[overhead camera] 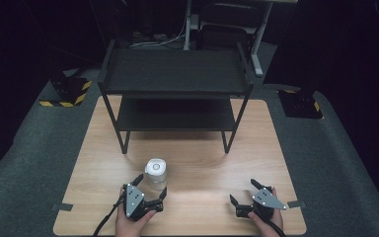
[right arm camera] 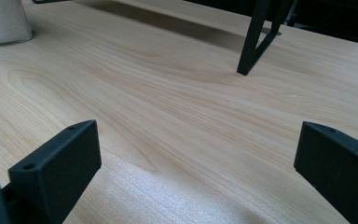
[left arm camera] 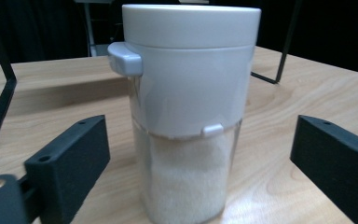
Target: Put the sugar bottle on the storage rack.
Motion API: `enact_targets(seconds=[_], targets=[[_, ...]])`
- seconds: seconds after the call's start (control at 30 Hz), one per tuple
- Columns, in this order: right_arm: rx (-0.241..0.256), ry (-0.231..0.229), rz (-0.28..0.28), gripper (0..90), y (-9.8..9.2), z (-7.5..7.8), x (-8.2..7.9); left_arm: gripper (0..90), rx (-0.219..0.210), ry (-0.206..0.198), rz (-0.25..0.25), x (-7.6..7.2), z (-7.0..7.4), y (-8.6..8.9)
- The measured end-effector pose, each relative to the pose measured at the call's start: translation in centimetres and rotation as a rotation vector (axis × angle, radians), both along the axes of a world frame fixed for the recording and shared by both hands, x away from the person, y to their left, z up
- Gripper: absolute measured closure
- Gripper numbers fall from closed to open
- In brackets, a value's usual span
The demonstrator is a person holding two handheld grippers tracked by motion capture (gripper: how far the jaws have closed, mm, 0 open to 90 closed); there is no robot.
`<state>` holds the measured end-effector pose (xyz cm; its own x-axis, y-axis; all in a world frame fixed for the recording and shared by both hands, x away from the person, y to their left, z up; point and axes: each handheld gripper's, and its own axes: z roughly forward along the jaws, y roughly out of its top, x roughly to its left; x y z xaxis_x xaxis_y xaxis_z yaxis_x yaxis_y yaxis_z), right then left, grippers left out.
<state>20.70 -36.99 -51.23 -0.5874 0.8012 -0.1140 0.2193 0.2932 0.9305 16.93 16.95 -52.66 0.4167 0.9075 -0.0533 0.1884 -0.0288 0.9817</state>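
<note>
A clear jar (overhead camera: pixel 155 174) with a white lid stands upright on the wooden table (overhead camera: pixel 202 158), near its front. White grains fill its lower part (left arm camera: pixel 186 186). My left gripper (overhead camera: pixel 150 186) is open, its jaws on either side of the jar and apart from it. In the left gripper view the jar stands between the two black fingers (left arm camera: pixel 70 158), with gaps on both sides. My right gripper (overhead camera: pixel 244 191) rests open at the front right, nothing between its fingers (right arm camera: pixel 58 163). The jar's base (right arm camera: pixel 4 21) shows at the top left of the right gripper view.
A black two-level shelf rack (overhead camera: pixel 175 74) stands on the far half of the table; its front legs (overhead camera: pixel 123 143) come down behind the jar. One leg (right arm camera: pixel 254 42) stands ahead of my right gripper. Grey carpet surrounds the table.
</note>
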Motion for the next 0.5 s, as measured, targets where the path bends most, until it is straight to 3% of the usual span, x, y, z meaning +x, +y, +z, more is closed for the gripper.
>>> enact_targets(seconds=[0.1,0.5], targets=[[0.002,-0.001,0.000,0.2,0.0,0.0,0.0,8.8,-0.022,0.001,0.019,0.3,-0.1,-0.6],[0.003,-0.007,0.002,0.2,-0.1,-0.1,-0.1,16.7,-0.015,-0.038,0.112,0.6,-0.3,-3.4]])
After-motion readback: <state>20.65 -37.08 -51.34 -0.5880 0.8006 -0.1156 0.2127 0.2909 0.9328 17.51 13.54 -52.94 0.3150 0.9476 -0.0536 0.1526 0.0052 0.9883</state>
